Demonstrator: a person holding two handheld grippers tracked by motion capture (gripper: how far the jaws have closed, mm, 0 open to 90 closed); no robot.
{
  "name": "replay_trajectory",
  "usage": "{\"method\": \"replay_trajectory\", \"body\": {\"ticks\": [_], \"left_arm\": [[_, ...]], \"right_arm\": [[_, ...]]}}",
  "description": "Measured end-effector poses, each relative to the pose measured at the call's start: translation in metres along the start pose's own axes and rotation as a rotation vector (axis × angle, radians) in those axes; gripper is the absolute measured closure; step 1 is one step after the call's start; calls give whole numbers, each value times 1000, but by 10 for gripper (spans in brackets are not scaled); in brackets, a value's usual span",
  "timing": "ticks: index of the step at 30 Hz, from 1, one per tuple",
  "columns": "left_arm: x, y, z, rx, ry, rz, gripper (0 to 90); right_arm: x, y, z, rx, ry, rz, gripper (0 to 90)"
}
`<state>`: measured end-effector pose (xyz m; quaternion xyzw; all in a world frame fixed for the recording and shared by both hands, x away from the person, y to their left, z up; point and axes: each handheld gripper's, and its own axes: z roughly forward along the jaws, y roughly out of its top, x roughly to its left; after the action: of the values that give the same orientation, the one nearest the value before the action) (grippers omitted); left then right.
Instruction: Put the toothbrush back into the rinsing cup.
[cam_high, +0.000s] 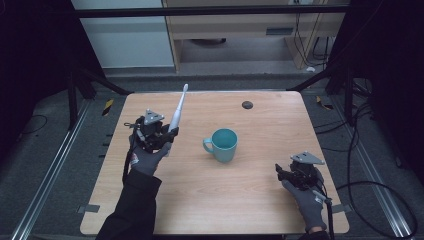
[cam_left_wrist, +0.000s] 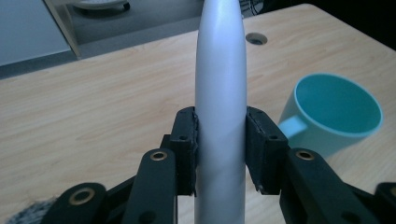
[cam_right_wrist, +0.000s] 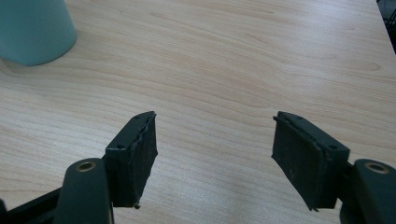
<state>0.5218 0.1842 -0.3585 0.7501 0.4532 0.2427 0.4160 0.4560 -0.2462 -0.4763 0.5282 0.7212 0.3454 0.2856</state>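
A long white toothbrush-shaped handle (cam_high: 178, 111) (cam_left_wrist: 220, 93) is held in my left gripper (cam_high: 165, 137) (cam_left_wrist: 220, 149), which is shut on its thick lower end. The thin tip points up and away toward the table's far edge. A teal mug (cam_high: 223, 144) (cam_left_wrist: 332, 114) (cam_right_wrist: 33, 29) stands upright near the table's middle, handle toward the left, just right of that gripper. My right gripper (cam_high: 284, 175) (cam_right_wrist: 215, 158) rests low at the table's front right, open, with bare wood between its pads.
The wooden table (cam_high: 260, 190) has a round dark cable hole (cam_high: 247, 104) (cam_left_wrist: 256, 38) near its far edge. Cables (cam_high: 370, 150) trail on the floor at the right. A pale cabinet (cam_high: 250, 25) stands behind the table.
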Motion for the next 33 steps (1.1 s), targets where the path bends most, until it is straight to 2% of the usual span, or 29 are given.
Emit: {"method": "replay_trajectory", "body": {"ticks": [2,3,5,7,11,16,20,26,33], "left_arm": [[-3,5,6,-27,-4,-15,658],[-7,10,12,-46,11,-13,658],[-10,14,18,-59,2,-28,658],[-13,18,23,-76,13,-26,658],[-18,24,29,-94,8,-31,658],[-25,33,39,-104,-5,-60,658],[-34,40,44,-139,-10,-78,658],[-50,50,51,-175,-18,-78,658],[-67,51,60,-195,-36,-82,658]], "right_arm": [[0,0,0,1,-1,-3,305],[1,0,0,0,0,-2,304],[0,0,0,-2,0,-3,303],[0,0,0,-2,1,-2,303],[0,-1,0,-1,2,4,302],[0,-1,1,-2,0,3,300],[1,-1,2,-1,1,1,300],[1,0,1,-7,6,5,300],[2,0,2,-8,8,4,300]]}}
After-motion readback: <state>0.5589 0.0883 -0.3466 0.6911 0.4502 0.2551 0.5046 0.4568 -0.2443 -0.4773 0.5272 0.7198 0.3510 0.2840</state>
